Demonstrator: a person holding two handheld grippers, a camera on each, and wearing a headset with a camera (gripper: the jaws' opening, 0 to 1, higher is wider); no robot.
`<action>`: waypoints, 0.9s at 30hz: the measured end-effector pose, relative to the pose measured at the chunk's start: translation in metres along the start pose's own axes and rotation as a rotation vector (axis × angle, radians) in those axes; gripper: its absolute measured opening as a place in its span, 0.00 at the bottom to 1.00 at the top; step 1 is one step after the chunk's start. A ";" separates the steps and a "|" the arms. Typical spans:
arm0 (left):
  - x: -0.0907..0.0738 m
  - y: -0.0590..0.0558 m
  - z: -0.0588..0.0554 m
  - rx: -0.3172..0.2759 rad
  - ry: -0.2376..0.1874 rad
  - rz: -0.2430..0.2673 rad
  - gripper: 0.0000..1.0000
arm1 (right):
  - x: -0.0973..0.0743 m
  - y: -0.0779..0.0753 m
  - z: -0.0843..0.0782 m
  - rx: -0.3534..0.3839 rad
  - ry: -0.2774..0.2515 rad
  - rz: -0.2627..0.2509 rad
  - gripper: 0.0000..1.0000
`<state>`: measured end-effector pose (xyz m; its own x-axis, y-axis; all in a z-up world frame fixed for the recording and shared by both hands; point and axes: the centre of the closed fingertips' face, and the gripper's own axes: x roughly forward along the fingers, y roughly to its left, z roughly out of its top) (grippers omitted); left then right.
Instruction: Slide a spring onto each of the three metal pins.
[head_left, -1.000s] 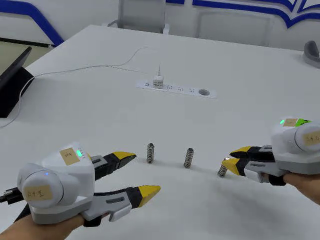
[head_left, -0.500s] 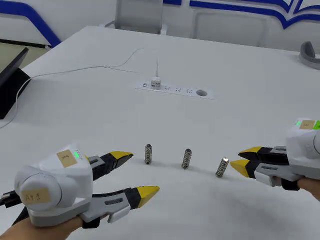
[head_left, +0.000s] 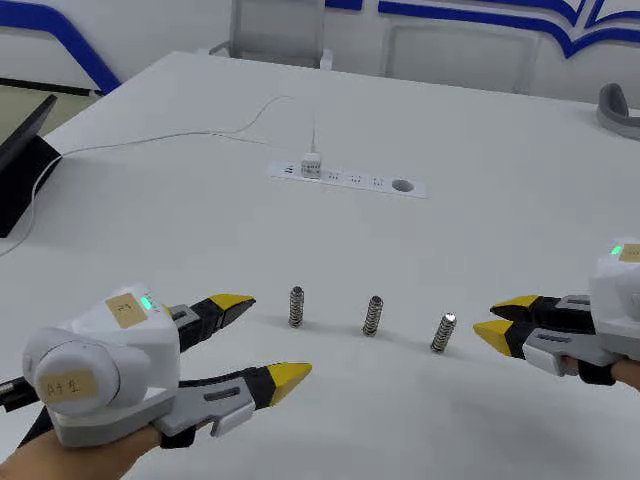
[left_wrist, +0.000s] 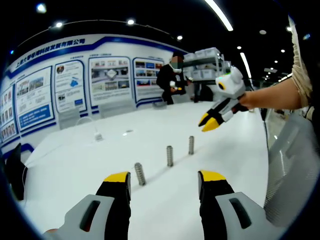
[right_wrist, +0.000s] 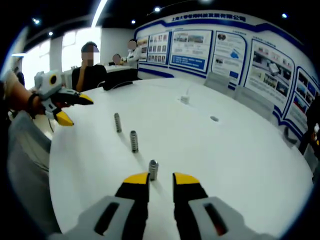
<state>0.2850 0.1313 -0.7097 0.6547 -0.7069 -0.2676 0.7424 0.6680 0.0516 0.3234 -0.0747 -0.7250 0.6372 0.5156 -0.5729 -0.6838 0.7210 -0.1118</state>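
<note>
Three short metal pins stand in a row on the white table (head_left: 150, 220), each with a coil spring around it: the left pin (head_left: 297, 306), the middle pin (head_left: 373, 316) and the right pin (head_left: 444, 333). The right pin's shiny tip shows above its spring. My left gripper (head_left: 262, 338) sits open, low at the left, a short way from the left pin, with nothing between its jaws. Just right of the right pin and apart from it, my right gripper (head_left: 503, 318) is narrowly open and empty. The same row appears in the left gripper view (left_wrist: 170, 156) and the right gripper view (right_wrist: 134, 141).
A white power strip (head_left: 345, 180) with a plugged adapter lies mid-table, its cable (head_left: 180, 135) running left. A black screen (head_left: 25, 150) stands at the left edge. A chair (head_left: 280, 25) is at the far side. People (right_wrist: 90, 65) sit beyond the table.
My right gripper has pulled back to the right, away from the right pin whose spring it was touching. The left gripper has hardly moved.
</note>
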 end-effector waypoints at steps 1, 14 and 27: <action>0.000 0.000 0.000 -0.003 0.000 -0.004 0.54 | 0.000 0.000 -0.001 0.003 0.003 -0.002 0.19; 0.001 0.007 0.004 0.015 -0.028 0.019 0.55 | -0.008 -0.008 -0.007 0.024 0.001 -0.030 0.19; 0.000 0.008 0.000 0.002 -0.008 0.022 0.53 | -0.021 -0.012 -0.016 0.022 -0.012 -0.028 0.21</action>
<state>0.2911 0.1366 -0.7091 0.6722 -0.6936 -0.2591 0.7278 0.6833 0.0591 0.3127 -0.1014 -0.7244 0.6603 0.5008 -0.5596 -0.6581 0.7449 -0.1099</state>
